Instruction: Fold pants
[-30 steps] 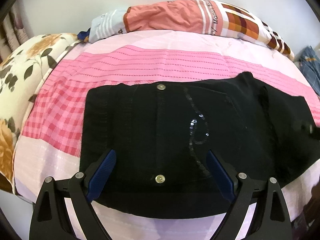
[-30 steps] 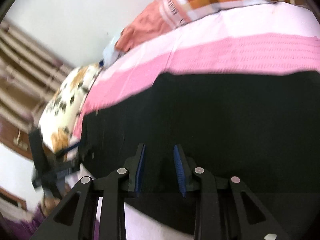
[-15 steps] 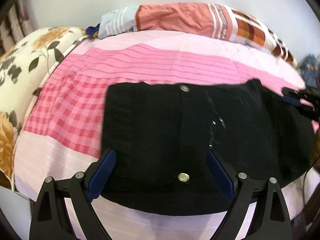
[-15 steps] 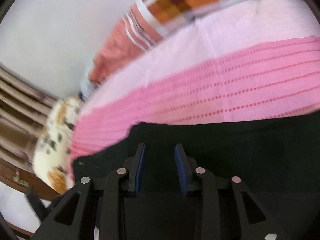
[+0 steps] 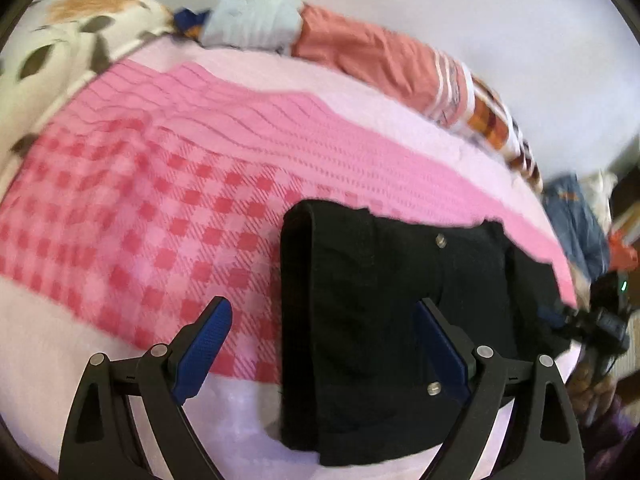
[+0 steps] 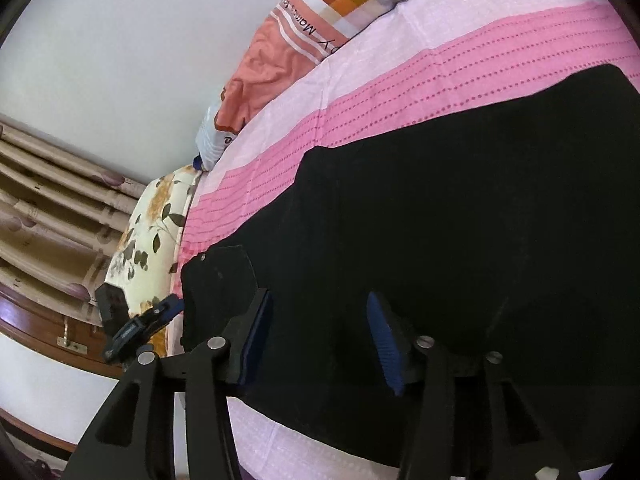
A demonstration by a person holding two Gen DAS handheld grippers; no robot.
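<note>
Pants: the black pants [image 5: 384, 320] lie folded flat on the bed, toward its near edge, on the pink bedspread [image 5: 160, 200].
Pants, left wrist view: a squared fold edge faces the checked part of the spread; two metal buttons [image 5: 440, 240] show, one near the far edge of the cloth and one near the near edge.
Pants, right wrist view: the same pants [image 6: 440, 240] fill most of the frame as a broad dark sheet; only one small stud at the far end of the cloth can be made out.
Left gripper: the left gripper [image 5: 320, 344] hangs over the fold edge with its blue pads spread wide; one pad is over the checked spread, the other over the black cloth, neither pressing on anything.
Right gripper: the right gripper [image 6: 320, 340] is low over the pants, its jaws opening; black cloth lies under the gap, and the pads do not pinch it.
Each seen by the other: the right wrist view catches the left gripper beyond the end of the pants; the left wrist view shows a dark, blurred tool at its right border.
Bed edges: a striped and checked quilt [image 6: 320, 32] lies rolled along the far edge by the white wall; a floral pillow [image 6: 156, 232] sits at the corner.
Only in the right wrist view: curtains [image 6: 48, 200] beyond the pillow.
</note>
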